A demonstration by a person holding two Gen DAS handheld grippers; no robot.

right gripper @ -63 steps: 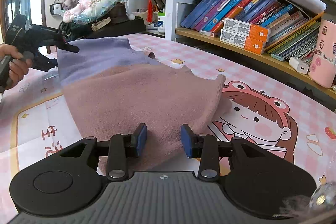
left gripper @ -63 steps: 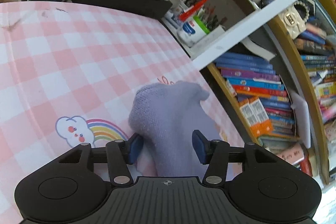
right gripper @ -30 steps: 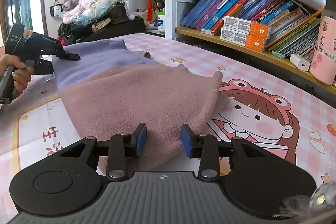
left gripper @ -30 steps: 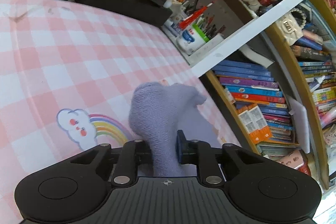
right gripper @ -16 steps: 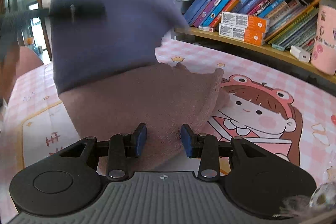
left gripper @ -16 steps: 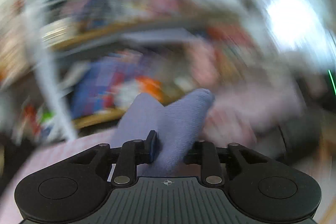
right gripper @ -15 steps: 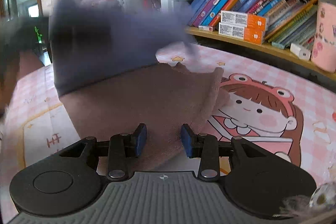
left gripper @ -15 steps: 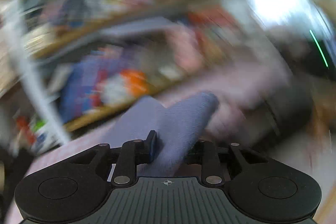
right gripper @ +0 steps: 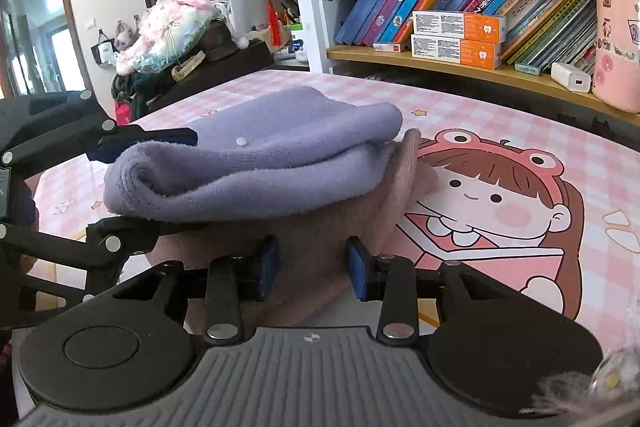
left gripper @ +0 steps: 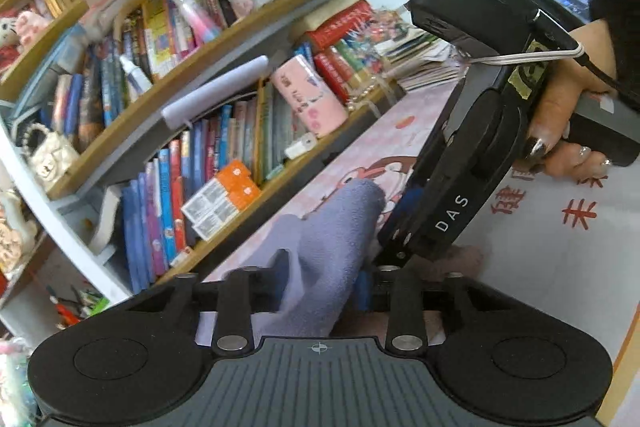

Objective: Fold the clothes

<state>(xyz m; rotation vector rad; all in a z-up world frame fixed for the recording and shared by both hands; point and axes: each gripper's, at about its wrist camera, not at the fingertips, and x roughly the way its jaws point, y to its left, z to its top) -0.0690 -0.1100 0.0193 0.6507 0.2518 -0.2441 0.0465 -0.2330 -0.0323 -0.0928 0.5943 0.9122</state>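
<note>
A two-tone cloth lies on the pink checked table mat. Its purple half is folded over onto the mauve half. My left gripper is shut on the purple end; in the right wrist view the left gripper sits at the left with the rolled purple edge between its fingers. My right gripper is shut on the mauve near edge, which fills the gap between its pads. In the left wrist view the right gripper, held by a hand, points down right in front of the left one.
A bookshelf full of books, orange boxes and a pink cup runs along the table's far edge. A heap of clothes and bags stands at the far left corner. A cartoon girl print lies to the right.
The left gripper shut on the purple end, lifted it and swung it over onto the mauve half, close to the right gripper. The right gripper stayed in place.
</note>
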